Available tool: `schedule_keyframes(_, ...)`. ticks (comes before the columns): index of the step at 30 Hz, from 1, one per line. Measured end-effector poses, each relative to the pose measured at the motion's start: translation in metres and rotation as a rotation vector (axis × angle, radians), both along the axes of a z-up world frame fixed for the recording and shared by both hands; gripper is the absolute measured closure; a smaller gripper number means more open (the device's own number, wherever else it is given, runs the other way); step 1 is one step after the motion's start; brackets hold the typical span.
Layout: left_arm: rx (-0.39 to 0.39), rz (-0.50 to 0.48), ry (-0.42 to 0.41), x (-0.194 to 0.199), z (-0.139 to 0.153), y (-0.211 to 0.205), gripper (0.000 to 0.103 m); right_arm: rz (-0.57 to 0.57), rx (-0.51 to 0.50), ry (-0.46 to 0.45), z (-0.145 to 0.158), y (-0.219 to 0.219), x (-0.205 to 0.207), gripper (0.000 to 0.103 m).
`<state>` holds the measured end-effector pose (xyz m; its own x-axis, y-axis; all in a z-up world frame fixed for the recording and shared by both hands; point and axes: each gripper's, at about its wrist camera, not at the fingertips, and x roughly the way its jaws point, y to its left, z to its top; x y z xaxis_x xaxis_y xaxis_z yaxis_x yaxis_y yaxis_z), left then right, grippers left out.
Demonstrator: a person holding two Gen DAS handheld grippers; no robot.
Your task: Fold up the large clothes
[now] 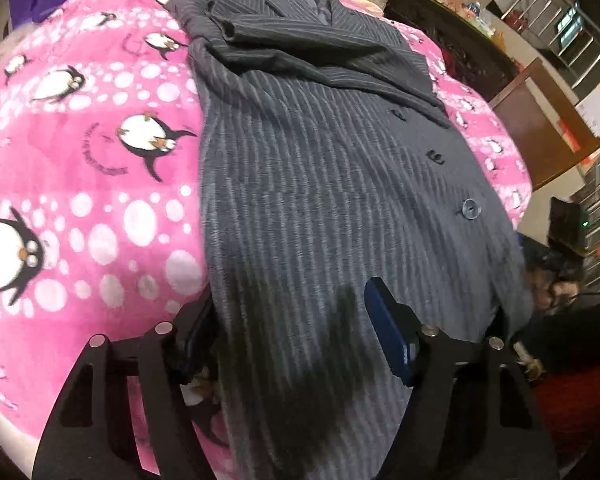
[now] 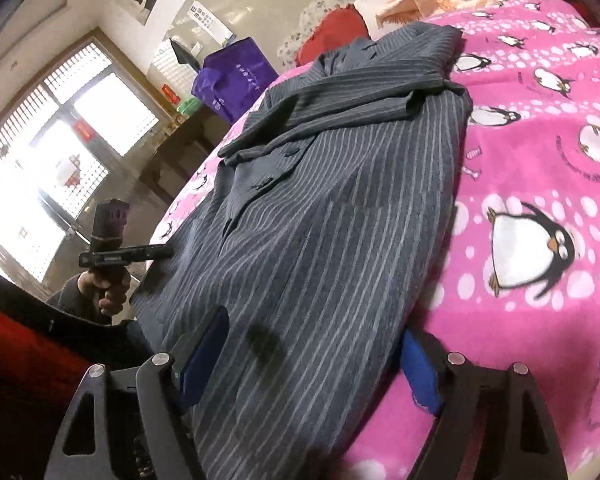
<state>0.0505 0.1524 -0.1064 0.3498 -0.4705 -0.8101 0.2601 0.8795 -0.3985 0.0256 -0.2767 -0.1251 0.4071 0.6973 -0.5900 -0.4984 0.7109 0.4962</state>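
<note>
Both grippers' jaws gape wide astride the striped jacket (image 1: 332, 208) hem, ungripped.

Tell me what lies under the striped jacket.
The pink penguin blanket lies under the striped jacket, showing on both sides. Whatever is beneath the jacket's middle is covered.

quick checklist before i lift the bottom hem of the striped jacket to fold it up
1. Jacket lies flat on the pink penguin blanket: ok.
2. Sleeve folded in across the chest: ok.
3. Left hand-held gripper open, hem between its fingers: ok.
4. Right hand-held gripper open, straddling the hem: ok.
5. Fingers below the cloth for a full pinch: cannot tell.
6. Front buttons facing up, closure: cannot tell.
</note>
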Motion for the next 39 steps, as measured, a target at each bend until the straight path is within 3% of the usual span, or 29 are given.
schedule_keyframes(6, -0.019, -0.194, 0.025, -0.018, 0.003, -0.021, 0.033, 0.112, -0.003, 0.045, 0.003, 0.001, -0.003, 0.023)
schedule_keyframes(9, 0.0, -0.149, 0.009, -0.009, 0.0, -0.018, 0.033, 0.162, -0.004, 0.065, 0.005, 0.002, -0.001, 0.024)
schedule_keyframes(11, -0.03, -0.11, 0.012, -0.003, 0.001, -0.017, 0.033, 0.138, -0.007, 0.049, 0.005, 0.004, 0.005, 0.025)
schedule_keyframes(13, -0.048, -0.16, 0.008, -0.005, 0.006, -0.027, 0.033, 0.148, 0.013, 0.033, 0.009, 0.008, 0.006, 0.026)
schedule_keyframes(15, -0.02, -0.233, -0.02, -0.013, 0.011, -0.039, 0.033, 0.204, 0.011, 0.002, 0.013, 0.015, 0.0, 0.031)
schedule_keyframes(17, 0.02, -0.24, -0.025, -0.014, 0.007, -0.041, 0.033, 0.234, 0.0, 0.017, 0.009, 0.014, -0.002, 0.041)
schedule_keyframes(21, -0.027, -0.167, -0.022, -0.004, 0.003, -0.033, 0.033, 0.213, 0.037, 0.035, 0.002, 0.011, 0.006, 0.046)
schedule_keyframes(24, -0.027, -0.167, -0.033, 0.0, 0.005, -0.04, 0.035, 0.164, -0.039, -0.003, 0.0, 0.017, 0.012, 0.046)
schedule_keyframes(25, -0.007, -0.171, -0.03, 0.001, 0.002, -0.045, 0.039, 0.14, -0.076, 0.017, -0.007, 0.018, 0.017, 0.048)
schedule_keyframes(27, 0.044, -0.167, -0.046, 0.003, -0.001, -0.049, 0.057, 0.132, -0.05, 0.024, -0.008, 0.016, 0.02, 0.047)
schedule_keyframes(30, 0.035, -0.12, -0.026, 0.002, -0.004, -0.032, 0.082, 0.132, -0.029, 0.042, -0.01, 0.013, 0.02, 0.042)
schedule_keyframes(32, -0.002, -0.104, -0.016, 0.002, -0.007, -0.026, 0.082, 0.147, -0.011, 0.047, -0.01, 0.013, 0.02, 0.03)
schedule_keyframes(35, 0.003, -0.101, -0.027, 0.0, -0.007, -0.027, 0.079, 0.171, -0.037, 0.046, -0.006, 0.022, 0.02, 0.026)
schedule_keyframes(36, 0.0, -0.105, -0.028, -0.002, -0.006, -0.026, 0.074, 0.174, -0.075, 0.038, -0.003, 0.026, 0.019, 0.027)
schedule_keyframes(37, -0.005, -0.112, -0.027, -0.003, -0.005, -0.026, 0.07, 0.163, -0.093, 0.027, 0.003, 0.029, 0.018, 0.036)
schedule_keyframes(38, -0.01, -0.121, -0.028, -0.004, -0.004, -0.028, 0.061, 0.153, -0.081, 0.014, 0.007, 0.028, 0.016, 0.046)
schedule_keyframes(39, -0.013, -0.135, -0.029, -0.005, -0.003, -0.03, 0.052, 0.151, -0.043, -0.018, 0.014, 0.025, 0.013, 0.047)
